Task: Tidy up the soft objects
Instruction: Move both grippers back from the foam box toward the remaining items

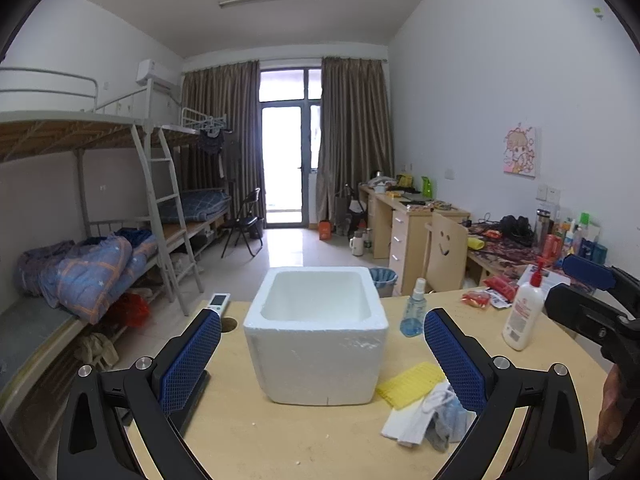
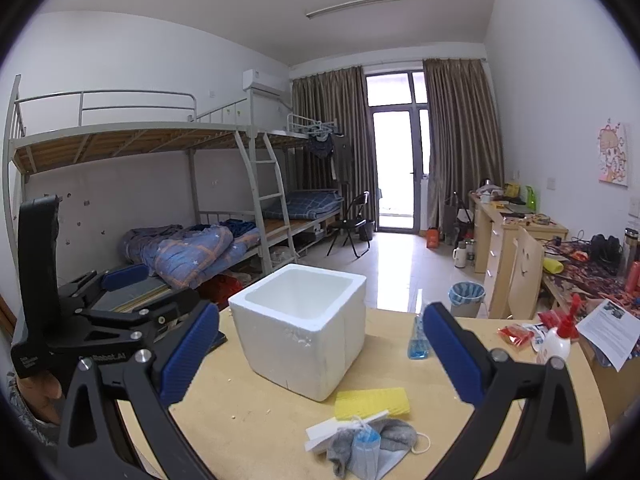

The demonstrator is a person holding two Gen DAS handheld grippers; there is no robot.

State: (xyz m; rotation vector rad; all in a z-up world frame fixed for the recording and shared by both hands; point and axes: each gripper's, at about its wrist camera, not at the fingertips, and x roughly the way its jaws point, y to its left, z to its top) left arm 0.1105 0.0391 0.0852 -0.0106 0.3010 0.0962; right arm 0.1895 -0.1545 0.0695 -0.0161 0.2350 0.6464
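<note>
surface (image 2: 248, 432) | foam box (image 2: 304, 328) empty | soft pile (image 2: 372, 444) just right-front of box: yellow sponge (image 2: 372, 402), sock, mask | right tongs (image 2: 320, 354) nearer, wide open, empty | left tongs (image 1: 322, 354) open, empty

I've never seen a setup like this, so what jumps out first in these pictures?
A white foam box, open and empty, stands mid-table. Beside it, nearer the camera, lies a small heap: a yellow sponge, a grey sock and a blue mask. Two open claws with blue pads, left and right, frame the box, neither holding anything.
</note>
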